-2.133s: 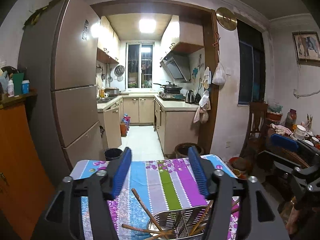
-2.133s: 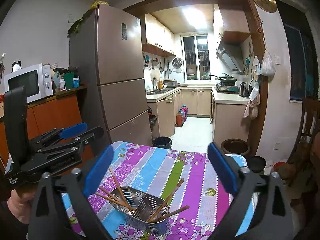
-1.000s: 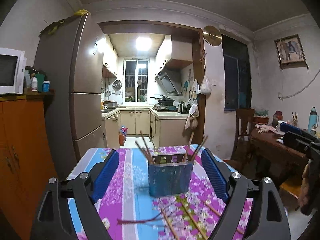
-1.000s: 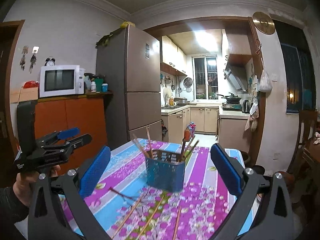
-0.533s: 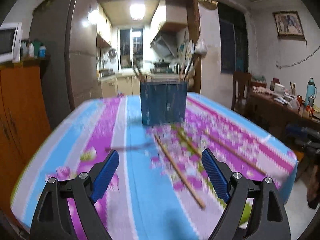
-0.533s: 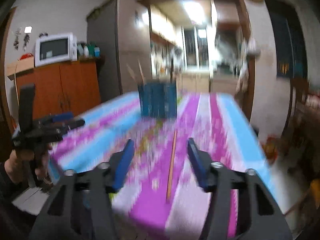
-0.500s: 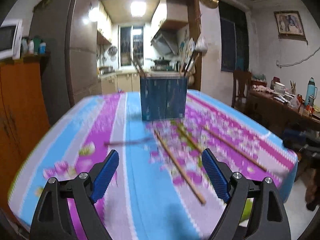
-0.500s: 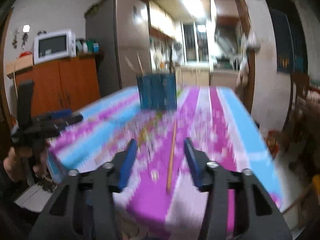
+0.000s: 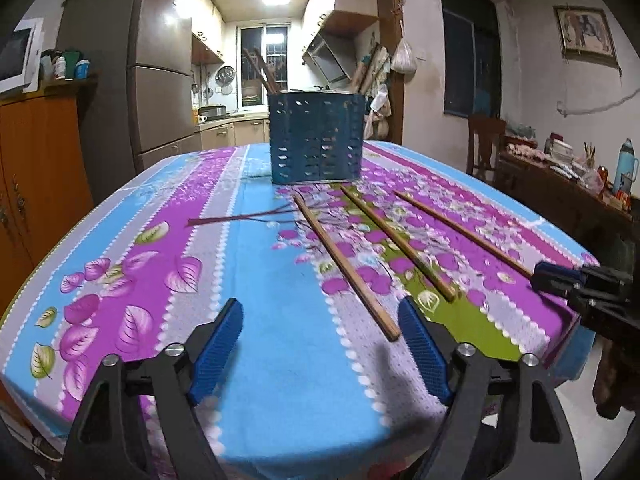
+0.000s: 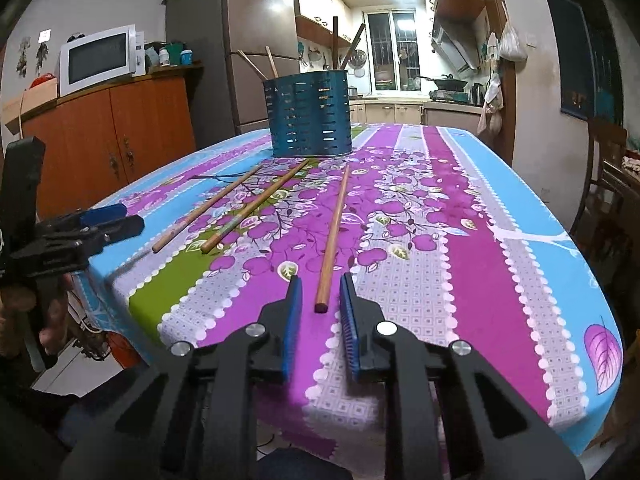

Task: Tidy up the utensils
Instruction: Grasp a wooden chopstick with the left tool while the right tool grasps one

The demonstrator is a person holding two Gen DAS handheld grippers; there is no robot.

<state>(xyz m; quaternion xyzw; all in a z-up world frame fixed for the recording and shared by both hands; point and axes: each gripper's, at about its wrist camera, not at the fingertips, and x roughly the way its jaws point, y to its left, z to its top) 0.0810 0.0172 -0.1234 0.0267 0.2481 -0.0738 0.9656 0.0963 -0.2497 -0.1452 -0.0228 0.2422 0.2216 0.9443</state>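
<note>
Both handheld tools are of one build: matte black plastic frames with angular, triangular cut-outs in the arms and round silver screw heads at the pivots. The left gripper (image 9: 320, 328) carries two long blue pads (image 9: 216, 354) with fine ribbing on the inner faces, and four silver screws are visible across its linkage. The right gripper (image 10: 319, 300) has matching ribbed blue pads (image 10: 291, 324) and three visible silver fasteners. In the right wrist view the left tool shows an upright black slab at its rear, and part of a hand (image 10: 22, 312) grips its handle below; any sleeve is too dark to make out.
</note>
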